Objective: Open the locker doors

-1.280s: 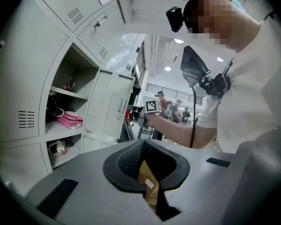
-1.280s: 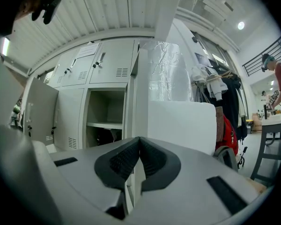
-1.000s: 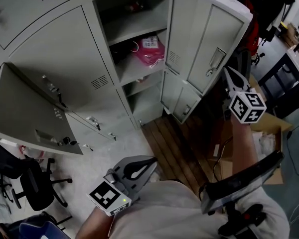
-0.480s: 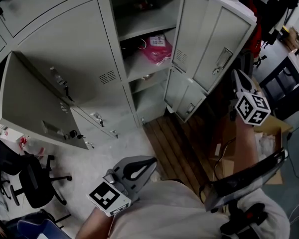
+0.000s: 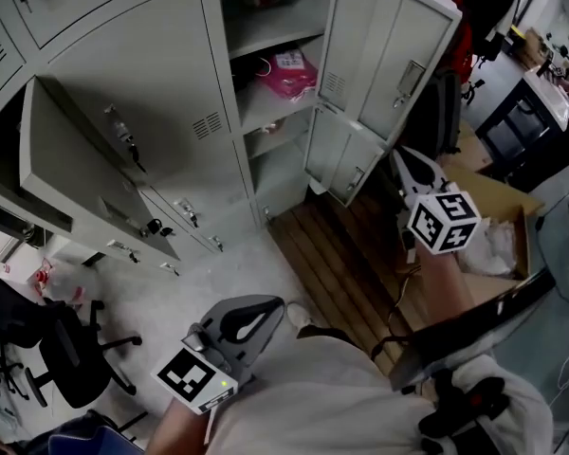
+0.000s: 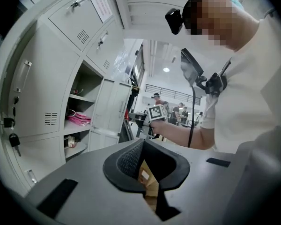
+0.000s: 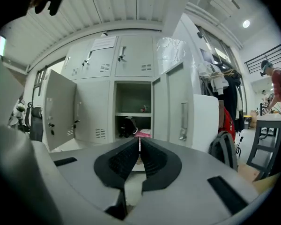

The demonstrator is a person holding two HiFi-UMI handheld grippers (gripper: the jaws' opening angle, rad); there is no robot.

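Note:
The grey lockers (image 5: 152, 74) fill the upper left of the head view. One middle bay stands open, with a pink bag (image 5: 286, 72) on its shelf. Its upper door (image 5: 389, 50) and lower door (image 5: 346, 159) are swung out to the right. Another door (image 5: 85, 173) hangs open at the left. My right gripper (image 5: 398, 156) is shut and empty, in the air below and clear of the upper door. In the right gripper view it (image 7: 139, 140) points at the open bay (image 7: 133, 109). My left gripper (image 5: 266, 306) is shut and empty, low by my body.
A black office chair (image 5: 47, 349) stands at the lower left. A wooden pallet (image 5: 346, 263) lies before the open bay, beside a cardboard box (image 5: 498, 216). A backpack (image 5: 446, 112) and a dark table (image 5: 517, 121) are behind the open doors. Keys (image 5: 123, 140) hang in several locks.
My right gripper has drawn back from the open upper door and moved down and left. The head view has shifted. The left gripper has stayed low by my body.

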